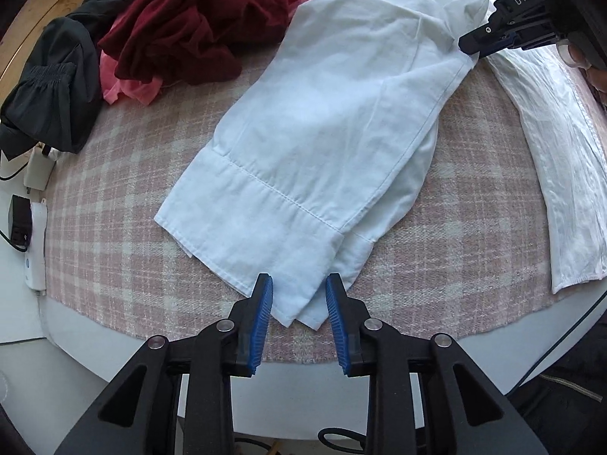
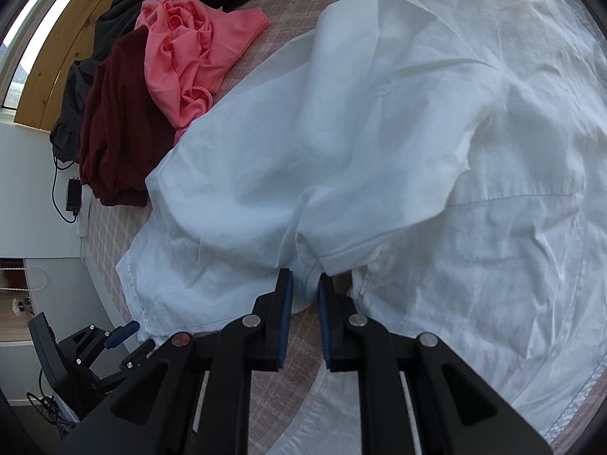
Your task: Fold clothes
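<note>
White cotton fills both views: a white shirt [image 1: 322,125] lies spread on the counter [image 1: 114,204], which is covered by a pink-and-cream plaid cloth. In the left wrist view one sleeve is folded over, running from 1 o'clock down to 6 o'clock, with its stitched cuff [image 1: 265,235] ending just above the left claw [image 1: 299,316]. That claw points down at the counter with its blue pads apart; the tip of the cuff lies between them, but the pads do not press on it, so it holds nothing.

The right claw [image 1: 472,43] shows at 2 o'clock in the same view, nipping the shirt's fabric at the upper end of the sleeve. In the right wrist view its pads [image 2: 286,295] stand close together with a bunch of white cloth pinched between them at 6 o'clock, creases running out from the grip.

Toward 10 and 11 o'clock a heap of other clothes waits: a dark red garment [image 1: 189,22], a coral pink garment [image 2: 189,57] and a black garment [image 1: 53,87]. At 9 o'clock, off the plaid, a white power strip [image 1: 36,242] with a black plug sits on the counter's edge.
</note>
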Demonstrator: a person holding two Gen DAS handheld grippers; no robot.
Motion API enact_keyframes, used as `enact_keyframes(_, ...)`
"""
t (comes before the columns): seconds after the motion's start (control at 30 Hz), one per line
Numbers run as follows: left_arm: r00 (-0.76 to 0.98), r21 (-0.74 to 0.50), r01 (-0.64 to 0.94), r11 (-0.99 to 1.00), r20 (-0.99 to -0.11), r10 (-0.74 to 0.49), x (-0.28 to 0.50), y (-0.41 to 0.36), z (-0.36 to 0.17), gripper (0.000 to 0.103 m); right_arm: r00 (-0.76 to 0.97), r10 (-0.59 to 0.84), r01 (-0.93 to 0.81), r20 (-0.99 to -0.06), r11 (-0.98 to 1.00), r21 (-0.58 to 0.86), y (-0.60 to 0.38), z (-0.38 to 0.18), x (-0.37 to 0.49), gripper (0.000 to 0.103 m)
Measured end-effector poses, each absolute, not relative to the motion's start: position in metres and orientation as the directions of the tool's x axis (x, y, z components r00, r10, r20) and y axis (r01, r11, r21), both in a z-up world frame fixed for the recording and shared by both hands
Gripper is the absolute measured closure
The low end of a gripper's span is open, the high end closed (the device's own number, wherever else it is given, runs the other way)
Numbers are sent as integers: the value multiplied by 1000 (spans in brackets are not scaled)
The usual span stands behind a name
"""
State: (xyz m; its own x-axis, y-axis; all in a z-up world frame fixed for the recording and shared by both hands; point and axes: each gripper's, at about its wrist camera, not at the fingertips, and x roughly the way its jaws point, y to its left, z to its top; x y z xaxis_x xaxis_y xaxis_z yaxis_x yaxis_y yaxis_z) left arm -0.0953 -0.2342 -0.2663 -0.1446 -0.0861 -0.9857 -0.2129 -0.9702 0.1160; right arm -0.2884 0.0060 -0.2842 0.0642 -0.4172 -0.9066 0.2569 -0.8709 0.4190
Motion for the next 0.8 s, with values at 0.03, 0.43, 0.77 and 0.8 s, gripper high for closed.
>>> enact_keyframes(0.03, -144, 120, -219, -968, -986, -89, -102, -221, -268, 77, 69, -419, 261, -906, -868, 421, 5, -285, -287, 90)
enact_keyframes(0.43, -153, 56, -136, -989, -988, -35, -144, -245, -252, 102, 81, -428, 279, -900, -857, 433, 19, -279, -267, 88)
enact_keyframes(0.77, -134, 95, -211, -973, -989, -67, -106, -242, -253, 91, 74, -424, 269, -902, -863, 428, 21, -283, -278, 88)
enact_keyframes(0.8, -143, 113, -219, -969, -986, -83, -108, -246, -253, 79, 77, -423, 270, -903, -863, 427, 20, -284, -277, 88)
